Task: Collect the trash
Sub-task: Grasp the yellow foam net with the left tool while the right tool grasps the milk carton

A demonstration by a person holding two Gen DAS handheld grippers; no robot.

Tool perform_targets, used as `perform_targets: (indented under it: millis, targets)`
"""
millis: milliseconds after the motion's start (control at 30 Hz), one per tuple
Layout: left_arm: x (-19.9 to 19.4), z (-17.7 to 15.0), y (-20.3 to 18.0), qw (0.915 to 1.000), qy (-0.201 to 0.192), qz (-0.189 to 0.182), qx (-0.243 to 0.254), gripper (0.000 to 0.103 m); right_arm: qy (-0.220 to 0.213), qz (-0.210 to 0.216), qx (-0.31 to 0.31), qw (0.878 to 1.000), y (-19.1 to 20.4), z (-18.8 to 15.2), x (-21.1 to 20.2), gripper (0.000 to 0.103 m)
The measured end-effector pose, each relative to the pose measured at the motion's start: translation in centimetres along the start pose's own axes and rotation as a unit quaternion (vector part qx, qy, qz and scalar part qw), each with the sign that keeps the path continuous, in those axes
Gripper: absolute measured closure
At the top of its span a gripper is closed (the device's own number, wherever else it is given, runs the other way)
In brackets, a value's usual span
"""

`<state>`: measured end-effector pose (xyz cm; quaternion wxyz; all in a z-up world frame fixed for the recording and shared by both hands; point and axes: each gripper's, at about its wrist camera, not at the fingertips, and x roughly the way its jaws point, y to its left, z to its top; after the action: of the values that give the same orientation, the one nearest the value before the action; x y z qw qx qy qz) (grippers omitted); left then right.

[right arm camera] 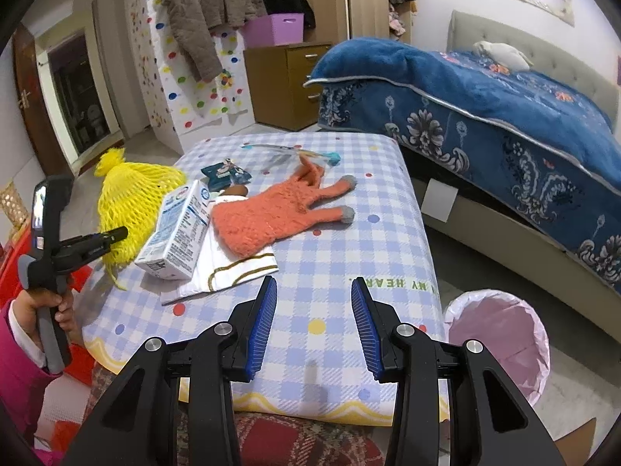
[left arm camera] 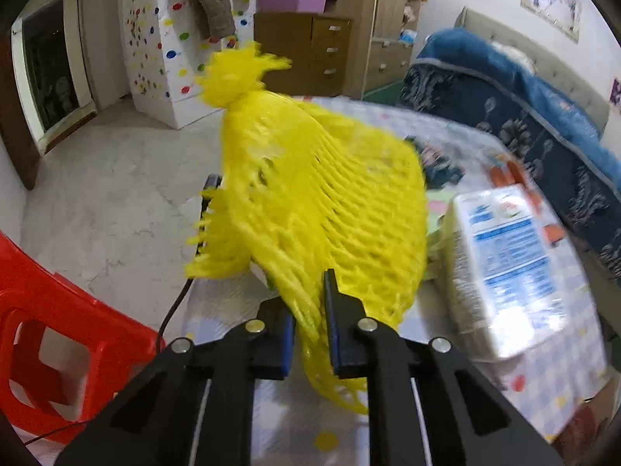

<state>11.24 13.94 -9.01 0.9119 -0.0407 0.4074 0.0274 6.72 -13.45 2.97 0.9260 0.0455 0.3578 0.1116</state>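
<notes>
A yellow foam fruit net hangs over the left edge of the table, and my left gripper is shut on its lower part. From the right wrist view the same net sits beside a white milk carton, with the left gripper pinching it and a hand on the grip. The carton lies on its side just right of the net. My right gripper stands open over the near table edge with nothing between its blue pads. A bin with a pink liner stands on the floor at the right.
On the checked tablecloth lie an orange knitted glove, a white folded cloth, a dark blue wrapper and a clear wrapper. A red plastic stool stands to the left, a bed to the right.
</notes>
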Motion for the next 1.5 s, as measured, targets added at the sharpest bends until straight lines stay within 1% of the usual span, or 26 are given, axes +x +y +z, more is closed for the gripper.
perform_targets:
  millis: [100, 167, 233, 300, 333, 367, 433, 500, 600, 667, 800, 967, 1133, 1200, 1233, 1267, 1300, 1333, 1433, 1500]
  targets:
    - [-2.5, 0.7, 0.1, 0.9995, -0.029, -0.01, 0.003, 0.094, -0.008, 0.01, -0.01, 1.0, 0.9, 0.7, -0.4, 0.062]
    - [-4.9, 1.3, 0.3, 0.9984, -0.054, -0.017, -0.002, 0.094, -0.014, 0.018, -0.02, 1.0, 1.8, 1.2, -0.5, 0.061]
    - [-7.1, 1.9, 0.5, 0.9967, -0.078, -0.021, -0.01, 0.094, -0.019, 0.029, -0.033, 0.999, 3.2, 1.9, -0.4, 0.048]
    - [-9.1, 2.2, 0.8, 0.9949, -0.099, -0.012, -0.012, 0.094, -0.021, 0.038, -0.048, 0.998, 4.6, 2.2, -0.1, 0.044]
    - [-9.6, 2.3, 0.9, 0.9944, -0.105, -0.005, -0.011, 0.094, -0.019, 0.041, -0.055, 0.997, 5.4, 2.3, 0.2, 0.04]
    - [-9.8, 2.4, 0.7, 0.9941, -0.107, 0.001, -0.011, 0.094, -0.015, 0.045, -0.063, 0.997, 6.5, 2.4, 0.7, 0.037]
    - [-10.5, 2.3, 1.0, 0.9936, -0.112, 0.011, -0.012, 0.094, -0.008, 0.05, -0.072, 0.996, 8.0, 2.4, 1.6, 0.023]
    - [-10.6, 1.9, 1.2, 0.9934, -0.113, 0.017, -0.014, 0.094, 0.002, 0.051, -0.084, 0.995, 9.9, 2.2, 2.7, 0.018]
    - [-9.9, 1.3, 1.8, 0.9941, -0.104, 0.014, -0.025, 0.094, 0.014, 0.046, -0.109, 0.993, 12.5, 1.9, 4.4, 0.015]
    - [-9.3, 0.9, 2.5, 0.9947, -0.097, 0.016, -0.032, 0.094, 0.022, 0.033, -0.126, 0.991, 14.1, 1.6, 5.7, 0.014]
    - [-8.8, 0.3, 3.8, 0.9954, -0.084, 0.014, -0.044, 0.094, 0.034, 0.01, -0.137, 0.99, 15.7, 1.5, 7.6, 0.014]
    - [-8.4, 0.0, 4.7, 0.9955, -0.079, 0.01, -0.051, 0.094, 0.044, -0.027, -0.15, 0.987, 16.9, 1.3, 9.8, 0.013]
    - [-8.1, -0.1, 4.8, 0.9955, -0.075, 0.007, -0.057, 0.094, 0.05, -0.043, -0.158, 0.985, 17.5, 1.0, 11.0, 0.013]
    - [-8.1, -0.2, 4.8, 0.9956, -0.074, 0.006, -0.057, 0.094, 0.047, -0.042, -0.161, 0.985, 17.7, 0.9, 11.0, 0.015]
    - [-8.1, -0.3, 4.7, 0.9956, -0.074, 0.006, -0.057, 0.094, 0.046, -0.041, -0.163, 0.985, 17.8, 0.9, 10.9, 0.028]
    - [-8.1, -0.3, 4.7, 0.9957, -0.073, 0.006, -0.056, 0.094, 0.043, -0.04, -0.165, 0.985, 17.8, 0.9, 10.8, 0.03]
    - [-8.2, -0.4, 4.5, 0.9957, -0.074, 0.005, -0.056, 0.094, 0.042, -0.045, -0.165, 0.984, 17.8, 1.0, 10.6, 0.031]
    - [-8.4, -0.4, 4.5, 0.9957, -0.074, 0.005, -0.055, 0.094, 0.036, -0.038, -0.159, 0.986, 17.5, 1.2, 10.1, 0.032]
    - [-8.9, -0.5, 4.1, 0.9957, -0.078, 0.001, -0.05, 0.094, 0.01, -0.006, -0.133, 0.991, 16.3, 1.9, 7.9, 0.033]
    - [-9.3, -0.5, 3.6, 0.9957, -0.081, -0.005, -0.044, 0.094, -0.012, 0.021, -0.107, 0.994, 14.7, 2.7, 5.5, 0.033]
